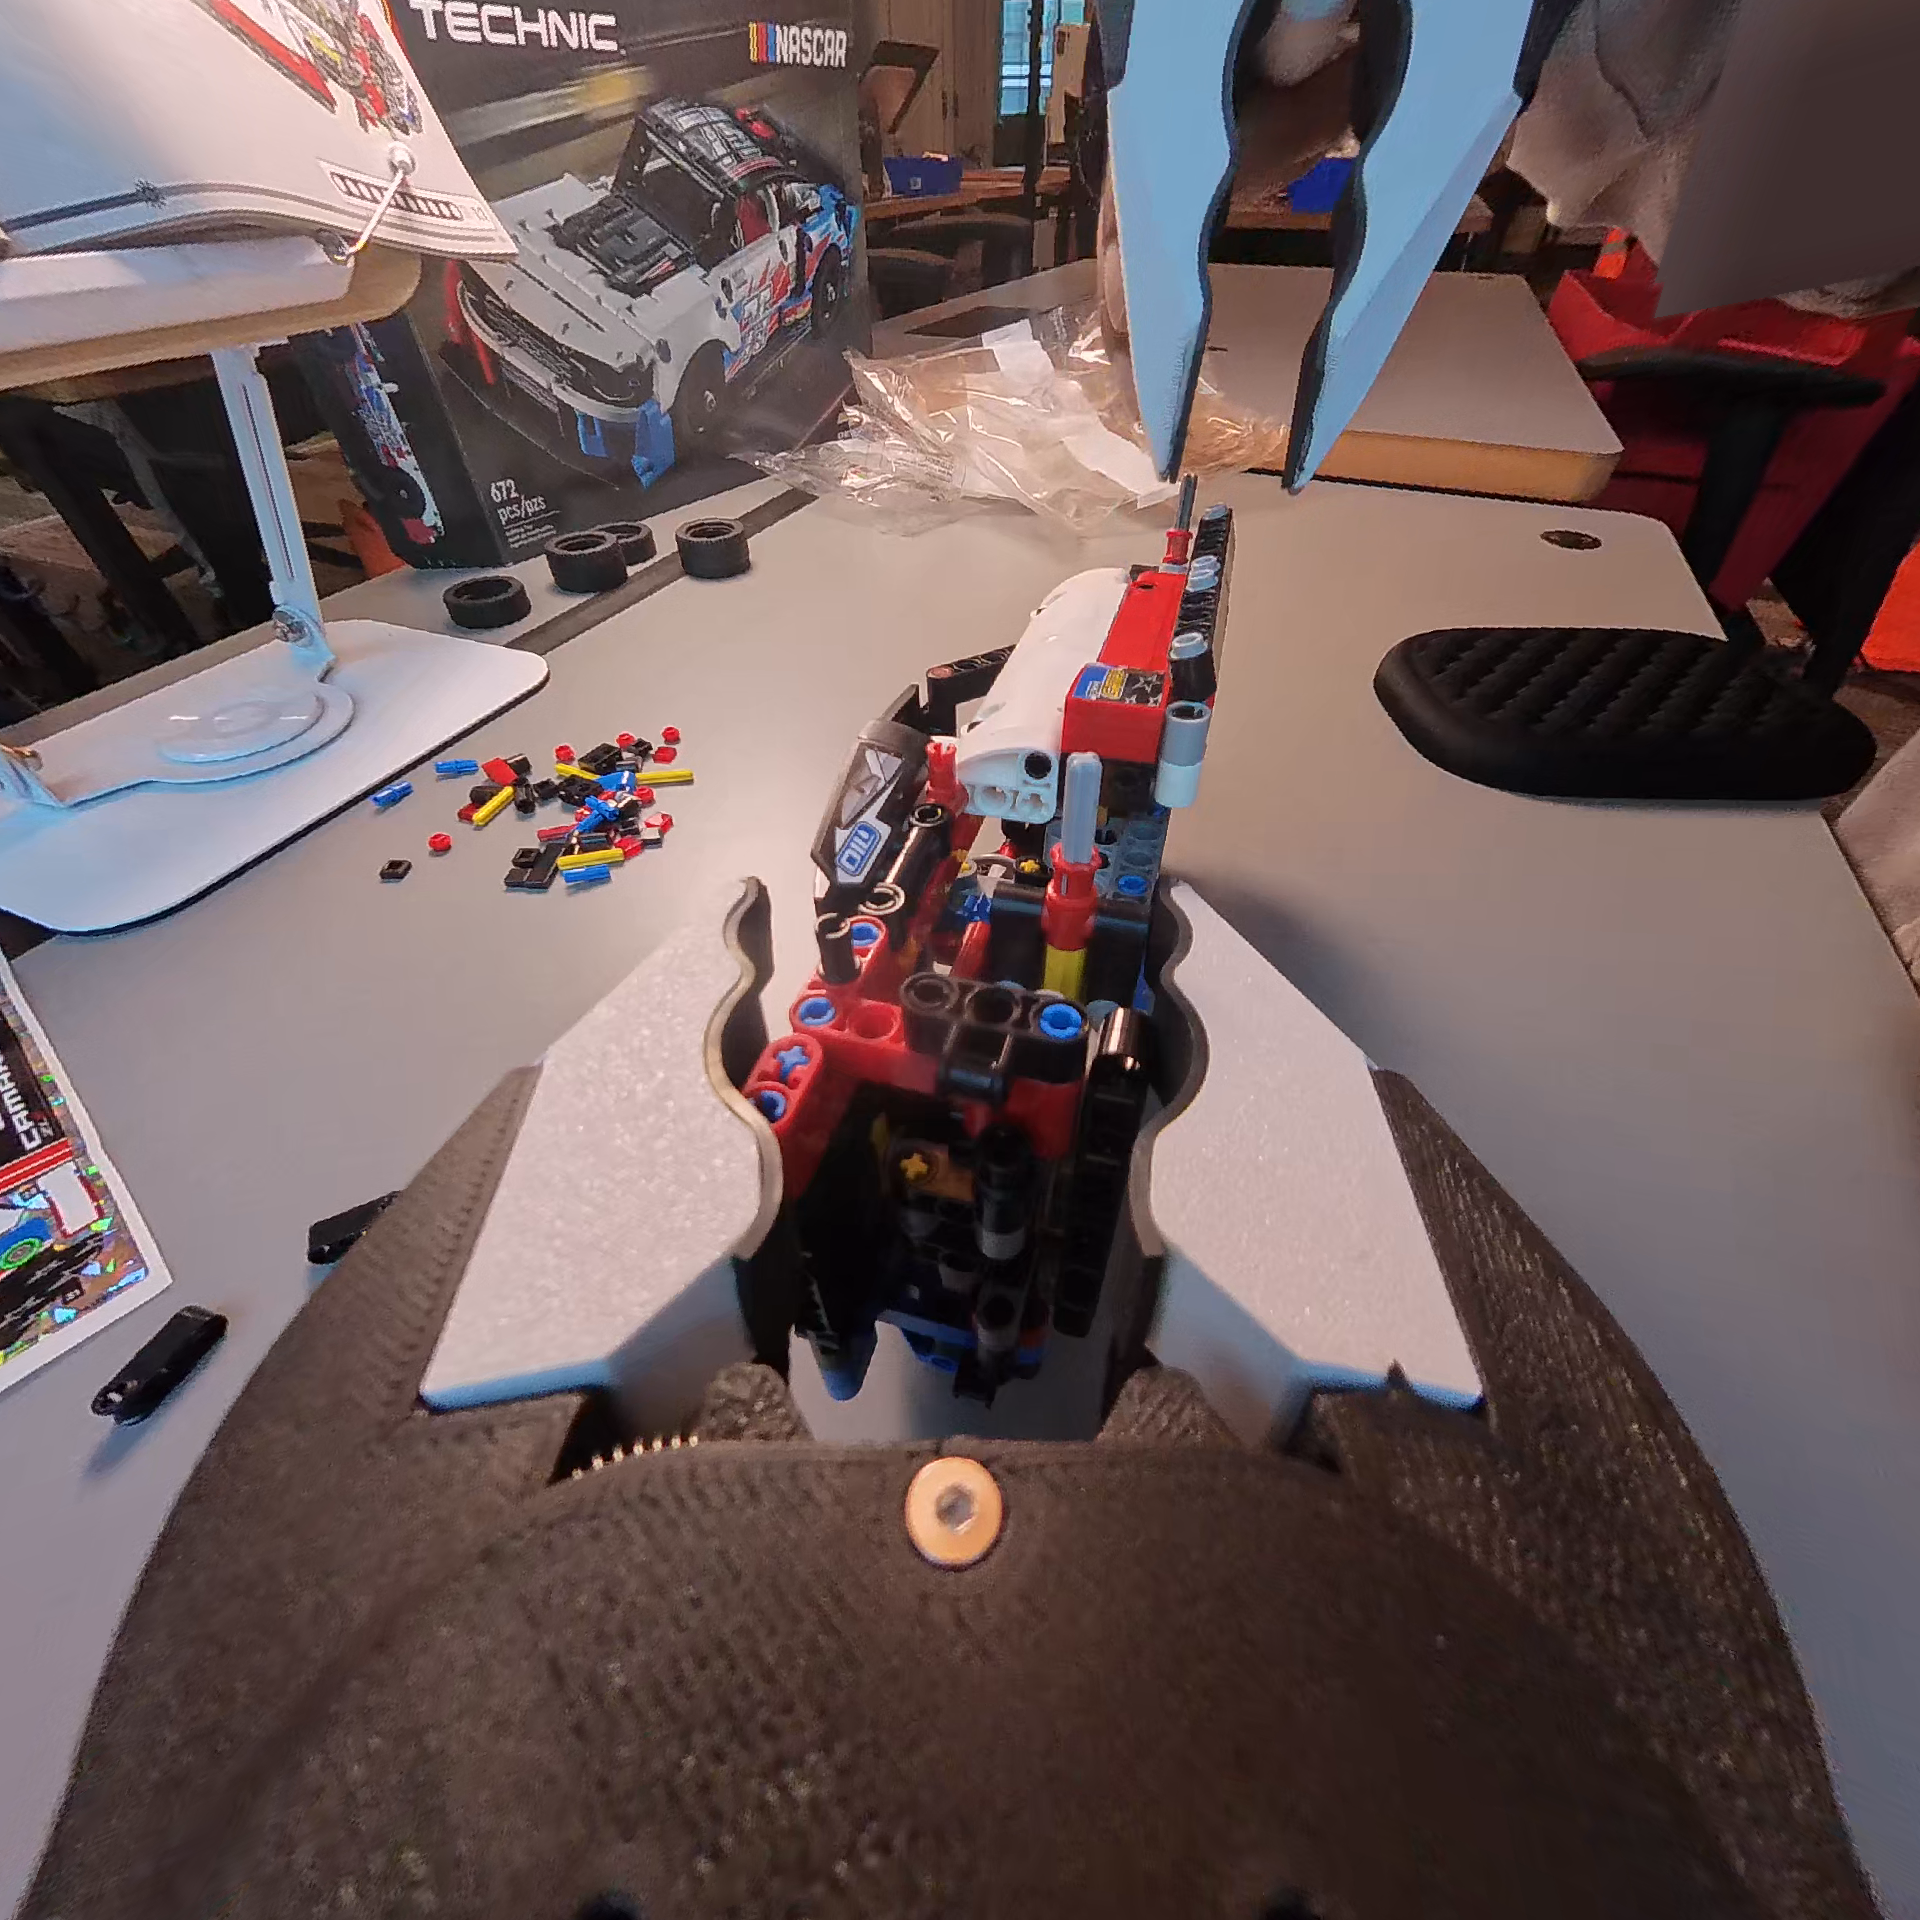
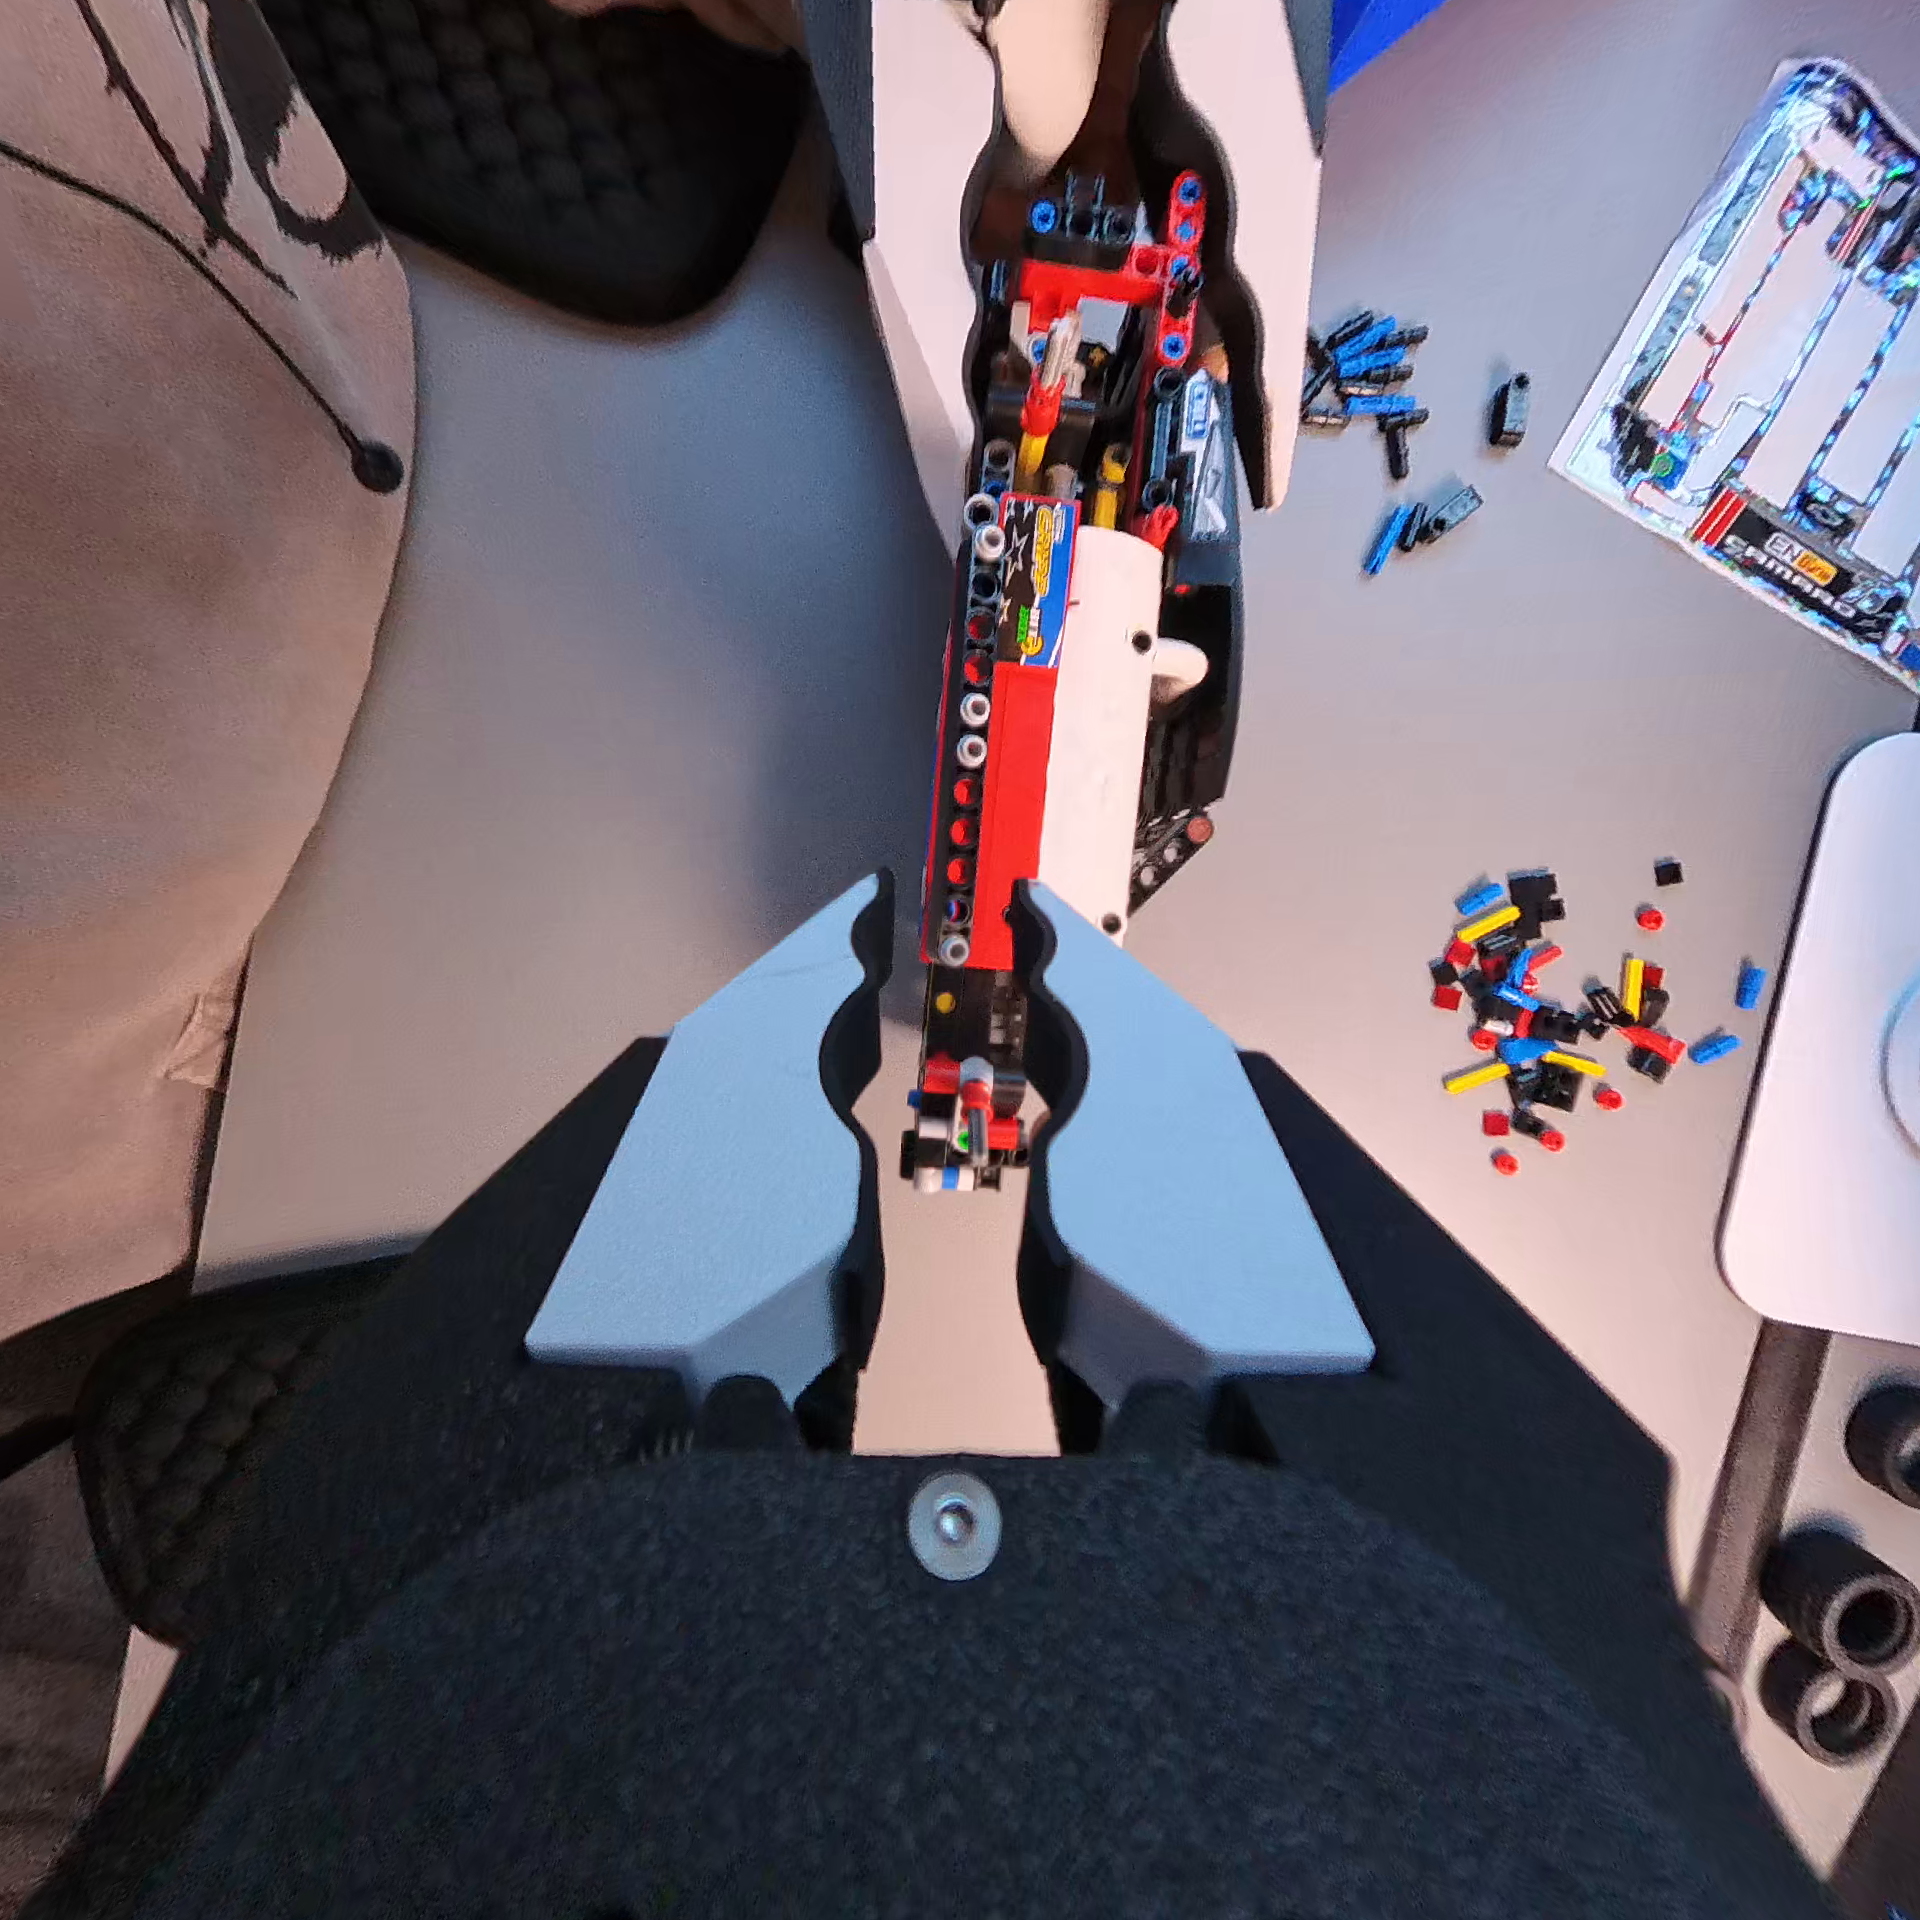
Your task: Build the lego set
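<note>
A grey desk (image 1: 1455, 1039) carried everything, with more desks, chairs and blue bins in the room behind it. Toward its far edge stood a dark box (image 1: 644, 281) printed with a white race car and lettering, crumpled clear bags (image 1: 966, 436) beside it and four black tyres (image 1: 592, 566) in front. A white stand (image 1: 239, 717) held an open booklet (image 1: 208, 114) at the left edge, near a pile of small red, blue, yellow and black parts (image 1: 582, 810). A shiny sticker sheet (image 2: 1756, 384) lay at the near left corner. The model (image 1: 1039, 935), a long red, white and black frame with small stickers on its panels, lay mid-desk. The left gripper (image 1: 961, 925) was clenched on its near end. The right gripper (image 2: 956, 894) straddled the far end, fingers apart and touching nothing, above a thin upright axle (image 1: 1184, 509).
</note>
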`<act>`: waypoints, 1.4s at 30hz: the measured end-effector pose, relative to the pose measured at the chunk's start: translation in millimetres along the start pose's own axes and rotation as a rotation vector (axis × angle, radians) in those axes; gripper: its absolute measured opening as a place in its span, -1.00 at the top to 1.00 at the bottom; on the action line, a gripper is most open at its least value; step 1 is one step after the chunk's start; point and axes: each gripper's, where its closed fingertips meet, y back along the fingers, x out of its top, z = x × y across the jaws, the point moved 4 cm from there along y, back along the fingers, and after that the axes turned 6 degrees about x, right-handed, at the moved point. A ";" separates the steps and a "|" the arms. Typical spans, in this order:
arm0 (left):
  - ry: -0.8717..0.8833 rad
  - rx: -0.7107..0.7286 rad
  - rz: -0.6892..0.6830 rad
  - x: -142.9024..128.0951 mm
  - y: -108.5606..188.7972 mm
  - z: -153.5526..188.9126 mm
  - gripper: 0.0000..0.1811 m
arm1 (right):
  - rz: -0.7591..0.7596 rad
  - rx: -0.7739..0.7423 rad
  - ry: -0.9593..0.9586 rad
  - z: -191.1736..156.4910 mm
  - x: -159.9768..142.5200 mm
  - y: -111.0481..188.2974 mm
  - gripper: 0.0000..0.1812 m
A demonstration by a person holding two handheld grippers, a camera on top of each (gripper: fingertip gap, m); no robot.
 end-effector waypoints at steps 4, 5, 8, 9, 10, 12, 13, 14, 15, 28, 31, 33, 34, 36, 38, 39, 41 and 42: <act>-0.007 0.003 0.001 0.1 -0.1 0.8 0.21 | -0.035 -0.022 0.000 -0.8 -0.2 -6.2 0.77; -0.009 0.004 0.001 0.1 0.0 1.0 0.21 | -0.036 -0.023 -0.001 -0.7 0.5 -7.5 0.77; -0.017 0.007 0.000 0.0 0.3 1.7 0.21 | -0.046 -0.034 -0.021 1.2 0.1 -13.2 0.89; -0.016 0.007 0.000 0.0 0.3 1.6 0.21 | -0.049 -0.025 -0.021 -0.6 -0.3 -14.8 0.94; -0.014 0.007 0.000 0.0 0.3 1.6 0.21 | -0.048 -0.030 -0.024 -1.3 0.0 -15.6 0.95; -0.015 0.008 0.000 0.0 0.3 1.7 0.21 | -0.053 -0.047 -0.028 -2.2 0.0 -15.8 0.95; -0.015 0.008 -0.001 -0.1 0.3 1.8 0.21 | -0.055 -0.058 -0.026 -2.8 0.0 -16.2 0.96; -0.015 0.007 -0.001 -0.1 0.3 1.8 0.21 | -0.057 -0.071 -0.028 -3.4 0.1 -16.4 0.96; -0.015 0.007 -0.002 -0.1 0.2 1.9 0.21 | -0.060 -0.082 -0.029 -4.1 0.0 -16.6 0.96; -0.009 0.023 0.001 0.7 -0.7 1.9 0.22 | -0.094 -0.018 -0.136 0.6 -2.0 -18.5 0.96; -0.008 0.019 0.005 0.9 -0.8 1.6 0.22 | -0.074 0.021 -0.154 1.7 -3.1 -19.2 0.95; -0.009 0.019 0.006 0.8 -0.7 1.7 0.22 | -0.060 0.040 -0.164 1.6 -3.7 -19.5 0.96; -0.006 0.018 0.006 0.8 -0.8 1.5 0.22 | -0.059 0.043 -0.161 2.0 -3.9 -19.5 0.95; -0.003 0.016 0.008 0.9 -1.1 1.0 0.22 | -0.065 0.056 -0.149 2.7 -3.9 -19.8 0.96; -0.001 0.015 0.008 0.9 -0.9 0.5 0.22 | -0.069 0.061 -0.144 3.5 -3.6 -20.3 0.95; -0.001 0.014 0.007 0.8 -1.0 0.4 0.22 | -0.069 0.061 -0.140 3.5 -3.8 -20.3 0.95; -0.012 0.013 0.008 1.0 -0.6 1.3 0.22 | -0.063 0.073 -0.134 2.0 -4.1 -20.6 0.95; -0.013 0.014 0.007 0.8 -0.4 1.3 0.22 | -0.059 0.073 -0.131 2.0 -4.0 -20.8 0.95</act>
